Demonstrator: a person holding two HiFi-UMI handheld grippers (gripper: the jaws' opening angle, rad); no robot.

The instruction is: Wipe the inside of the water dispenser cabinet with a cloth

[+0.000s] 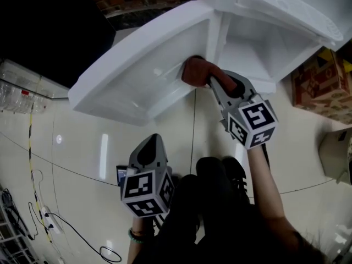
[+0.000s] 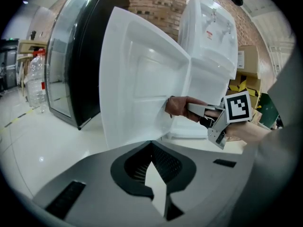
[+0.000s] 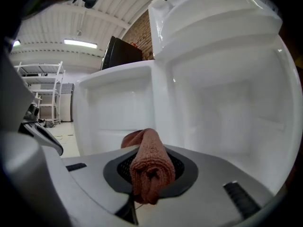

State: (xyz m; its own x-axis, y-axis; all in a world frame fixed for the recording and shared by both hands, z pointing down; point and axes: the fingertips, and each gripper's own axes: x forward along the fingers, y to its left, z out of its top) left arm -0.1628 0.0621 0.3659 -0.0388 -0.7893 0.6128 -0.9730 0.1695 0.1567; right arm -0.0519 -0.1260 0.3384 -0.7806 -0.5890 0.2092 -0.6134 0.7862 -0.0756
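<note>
nearest: left gripper (image 1: 152,142) low over glossy floor (image 1: 77,153), jaws together, nothing between. farther out: right gripper (image 1: 213,81) clamped on rolled reddish cloth (image 1: 193,70), touching inner face of open door (image 1: 132,78) beside hinge edge of white dispenser cabinet (image 1: 269,43).

The head view looks steeply down from above the person, taking in the left hand-held gripper (image 1: 152,143), the right hand-held gripper (image 1: 212,81), the open cabinet door (image 1: 132,76) and the floor (image 1: 71,147). The left gripper view sits low and well back, facing along its own jaws toward the door's inner face and the water dispenser (image 2: 208,41). The right gripper view rides close to the cabinet (image 3: 227,103) and looks straight into it. All three share the door. The head and left gripper views also share the right hand-held gripper and its cloth (image 1: 193,71).
</note>
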